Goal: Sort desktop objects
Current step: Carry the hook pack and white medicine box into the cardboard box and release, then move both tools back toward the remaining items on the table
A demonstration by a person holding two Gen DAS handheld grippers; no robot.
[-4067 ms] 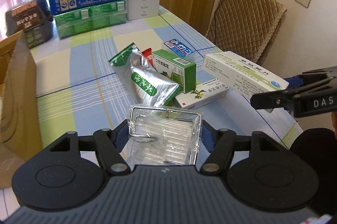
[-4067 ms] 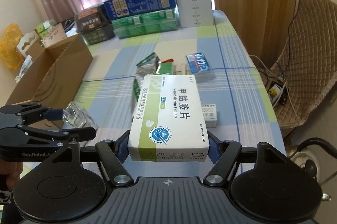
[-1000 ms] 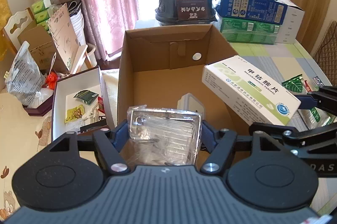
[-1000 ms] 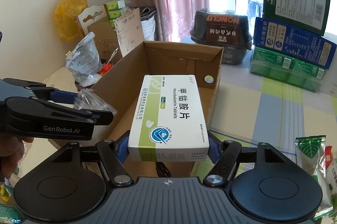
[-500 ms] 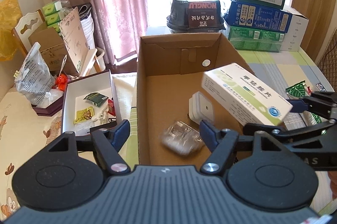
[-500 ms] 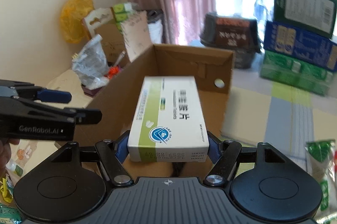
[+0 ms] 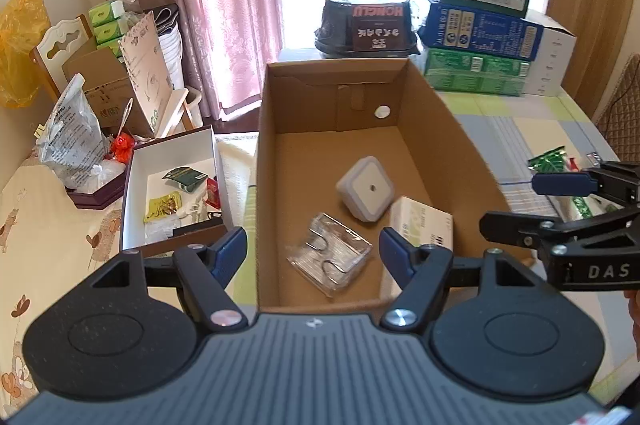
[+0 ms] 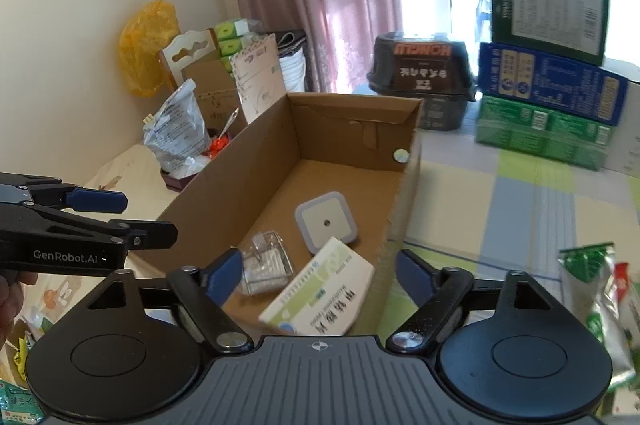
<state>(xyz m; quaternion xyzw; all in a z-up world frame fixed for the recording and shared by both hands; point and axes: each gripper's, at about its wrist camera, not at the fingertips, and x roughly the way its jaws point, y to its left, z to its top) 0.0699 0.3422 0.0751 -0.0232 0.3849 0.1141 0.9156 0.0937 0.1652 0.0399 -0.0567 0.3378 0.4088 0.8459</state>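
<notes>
An open cardboard box stands on the table's left end and also shows in the right wrist view. Inside lie a clear plastic pack, a white and green medicine box and a square white device; the right wrist view shows the pack, the medicine box and the device too. My left gripper is open and empty above the box's near end. My right gripper is open and empty over the box's near right corner.
Green snack packets lie on the checked tablecloth to the right. Stacked cartons and a black container stand behind the box. A white tray of small items and bags sit on the left.
Both grippers have opened. The clear pack dropped from my left gripper and the medicine box from my right gripper; both now lie in the cardboard box.
</notes>
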